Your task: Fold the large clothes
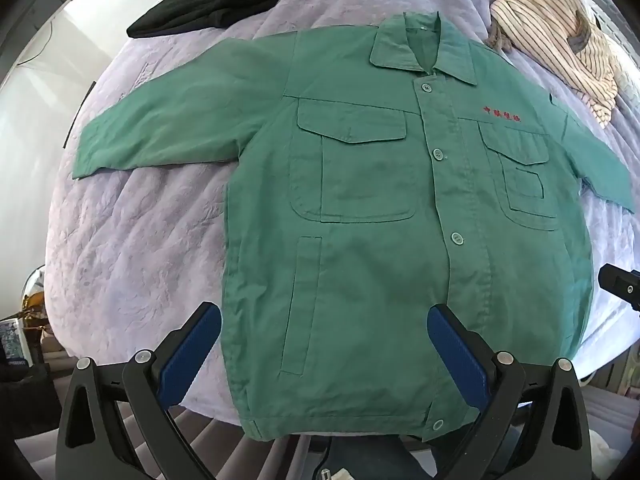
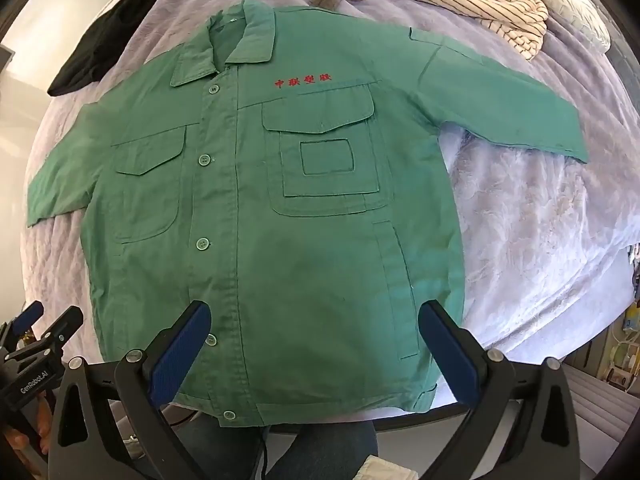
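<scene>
A green button-up work jacket (image 1: pixel 372 240) lies flat, front up, on a lavender bedspread (image 1: pixel 132 240), sleeves spread to both sides, collar at the far end, red embroidered characters on one chest. It also shows in the right wrist view (image 2: pixel 304 240). My left gripper (image 1: pixel 324 320) is open and empty, hovering above the jacket's hem on its left half. My right gripper (image 2: pixel 314 316) is open and empty, above the hem on the right half. The left gripper also shows at the lower left of the right wrist view (image 2: pixel 36 328).
A black garment (image 1: pixel 216 0) lies at the far left of the bed. A striped garment (image 1: pixel 560 36) is heaped at the far right. The bed's near edge (image 2: pixel 520 396) runs just under the jacket's hem. A person's legs (image 2: pixel 320 452) are below it.
</scene>
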{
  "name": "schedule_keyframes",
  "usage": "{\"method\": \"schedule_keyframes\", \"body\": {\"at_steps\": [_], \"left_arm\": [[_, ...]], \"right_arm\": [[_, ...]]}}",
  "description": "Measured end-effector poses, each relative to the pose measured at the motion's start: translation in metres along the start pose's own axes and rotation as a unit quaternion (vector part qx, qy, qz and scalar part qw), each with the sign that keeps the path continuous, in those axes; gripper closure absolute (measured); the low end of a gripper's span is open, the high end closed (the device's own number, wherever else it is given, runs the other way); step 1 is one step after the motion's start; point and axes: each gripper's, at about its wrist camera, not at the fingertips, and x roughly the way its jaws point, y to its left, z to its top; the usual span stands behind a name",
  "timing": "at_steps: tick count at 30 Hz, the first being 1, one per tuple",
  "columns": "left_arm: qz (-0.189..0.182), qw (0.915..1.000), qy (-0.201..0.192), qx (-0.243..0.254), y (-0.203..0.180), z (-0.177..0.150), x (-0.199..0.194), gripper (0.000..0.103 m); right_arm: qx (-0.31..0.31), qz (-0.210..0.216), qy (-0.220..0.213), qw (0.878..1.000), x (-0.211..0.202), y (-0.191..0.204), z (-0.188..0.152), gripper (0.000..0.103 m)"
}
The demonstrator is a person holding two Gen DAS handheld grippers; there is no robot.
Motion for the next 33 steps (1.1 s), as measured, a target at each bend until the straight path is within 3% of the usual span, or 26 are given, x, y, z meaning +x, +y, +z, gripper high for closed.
{"method": "schedule_keyframes", "body": {"at_steps": [33], "left_arm": [[0.001, 1.0000, -0.009, 0.001, 0.0040, 0.0002, -0.0008, 0.000]], "right_arm": [[-0.004, -0.008, -0.007, 1.000, -0.0001, 0.0030, -0.0002, 0.000]]}}
